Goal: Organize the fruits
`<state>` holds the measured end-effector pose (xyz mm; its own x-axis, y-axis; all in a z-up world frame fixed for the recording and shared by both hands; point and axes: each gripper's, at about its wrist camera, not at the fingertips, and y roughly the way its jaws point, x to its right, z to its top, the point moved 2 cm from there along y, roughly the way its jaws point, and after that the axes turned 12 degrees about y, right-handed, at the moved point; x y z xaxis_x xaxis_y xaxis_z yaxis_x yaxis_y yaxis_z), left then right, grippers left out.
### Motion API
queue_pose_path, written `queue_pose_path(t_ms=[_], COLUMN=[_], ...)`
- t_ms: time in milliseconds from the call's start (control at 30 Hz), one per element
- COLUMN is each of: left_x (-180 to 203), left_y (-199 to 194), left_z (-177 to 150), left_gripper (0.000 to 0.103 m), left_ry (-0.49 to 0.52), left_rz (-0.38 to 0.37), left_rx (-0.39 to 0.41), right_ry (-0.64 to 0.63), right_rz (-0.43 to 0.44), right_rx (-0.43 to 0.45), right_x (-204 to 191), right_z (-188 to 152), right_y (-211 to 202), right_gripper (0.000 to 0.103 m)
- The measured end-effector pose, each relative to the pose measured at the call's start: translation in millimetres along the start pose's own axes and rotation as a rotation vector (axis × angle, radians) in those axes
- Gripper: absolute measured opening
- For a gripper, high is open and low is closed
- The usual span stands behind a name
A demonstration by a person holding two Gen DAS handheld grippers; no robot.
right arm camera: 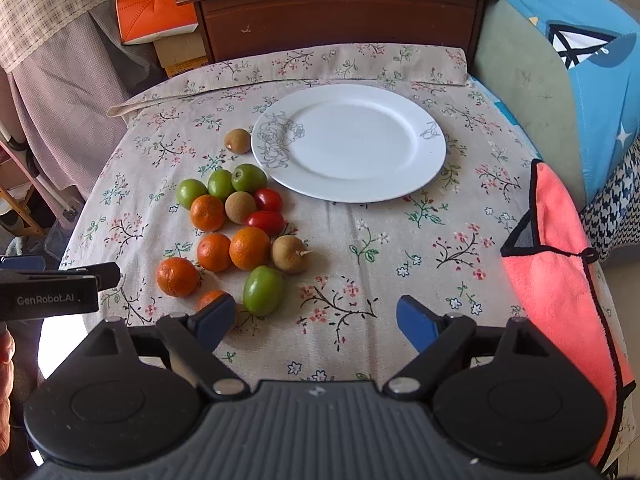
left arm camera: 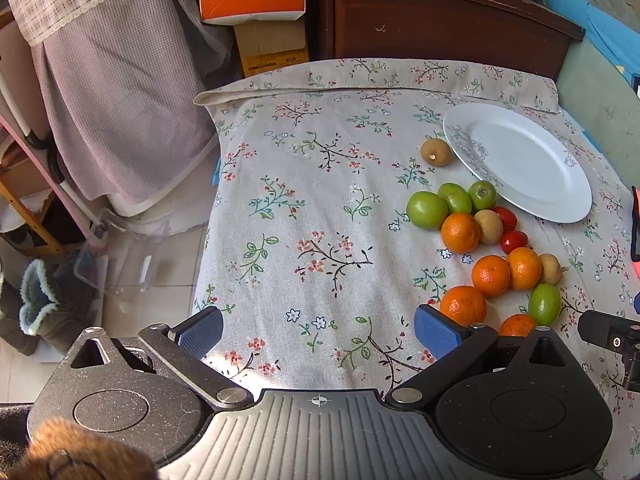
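Observation:
A white plate [right arm camera: 352, 142] with a grey flower print sits bare on the floral tablecloth [right arm camera: 360, 248], and the left wrist view shows the plate [left arm camera: 520, 160] at the right. Left of it lies a heap of fruit: several oranges [right arm camera: 250, 248], green fruits [right arm camera: 263, 290], brown kiwis [right arm camera: 290, 254] and two red tomatoes [right arm camera: 266, 222]. One kiwi [right arm camera: 238, 140] lies apart by the plate's rim. My right gripper [right arm camera: 316, 320] hangs open just right of the nearest green fruit, nothing between its fingers. My left gripper [left arm camera: 318, 330] is open over bare cloth, left of the oranges [left arm camera: 464, 304].
A pink cloth [right arm camera: 560, 280] drapes over the table's right edge. A dark wooden headboard [right arm camera: 340, 12] stands behind the table, with an orange box [right arm camera: 156, 4] and cardboard to its left. Blue and green cushions [right arm camera: 560, 60] crowd the right side. Floor and clutter lie off the left edge.

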<state>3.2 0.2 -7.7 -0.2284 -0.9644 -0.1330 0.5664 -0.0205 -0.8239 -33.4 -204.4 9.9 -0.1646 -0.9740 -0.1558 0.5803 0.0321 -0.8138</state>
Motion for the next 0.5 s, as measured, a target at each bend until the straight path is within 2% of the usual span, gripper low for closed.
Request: queue_pose_path(t_ms=[300, 500], left_x=[5.9, 8.4], left_y=[0.0, 2.0], left_z=[-0.4, -1.8], left_gripper=[0.098, 0.097], left_ry=[0.02, 0.033], left_rz=[-0.026, -0.023], left_rx=[0.01, 0.001], right_ry=[0.043, 0.084], right_rz=[0.055, 0.09], right_rx=[-0.025, -0.047], right_x=[0.1, -3.2], right_z=[-1.3, 2.2], right_y=[3.1, 7.3], right_gripper=[0.062, 0.06])
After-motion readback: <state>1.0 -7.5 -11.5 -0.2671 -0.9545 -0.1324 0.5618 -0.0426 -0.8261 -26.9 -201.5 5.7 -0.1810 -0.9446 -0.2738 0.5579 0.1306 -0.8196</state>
